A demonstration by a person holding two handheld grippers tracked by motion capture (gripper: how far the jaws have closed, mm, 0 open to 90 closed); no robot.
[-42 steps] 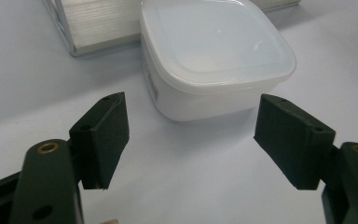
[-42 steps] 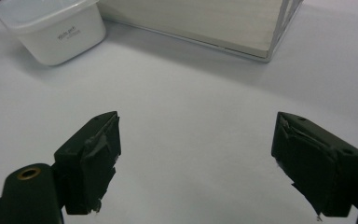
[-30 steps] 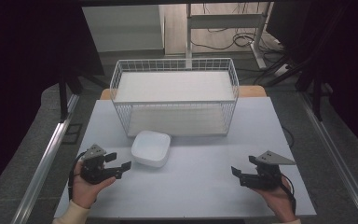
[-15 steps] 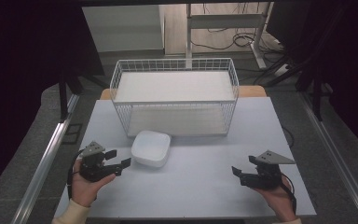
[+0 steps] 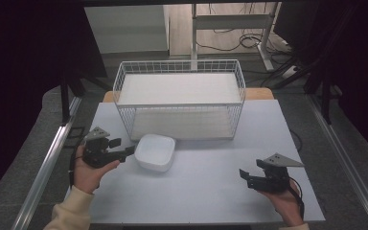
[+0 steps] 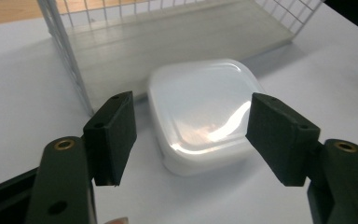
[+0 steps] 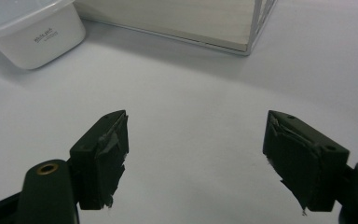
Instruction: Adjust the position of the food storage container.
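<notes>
Here the left gripper (image 6: 191, 135), jaws closing but apart, faces the white dish's (image 6: 205, 116) near edge.

The high view is evenly lit over the pale table (image 5: 211, 187), while the room around it, from nine through twelve to three o'clock, falls into near-black. Light comes from above: the wire basket (image 5: 179, 103) throws only a faint shadow toward six o'clock. In the left gripper view a bright streak of glare sits on the white box (image 6: 205, 126), toward its four o'clock corner. Both gripper views are soft, with the near jaws slightly blurred and straight lines bowing at the edges.
</notes>
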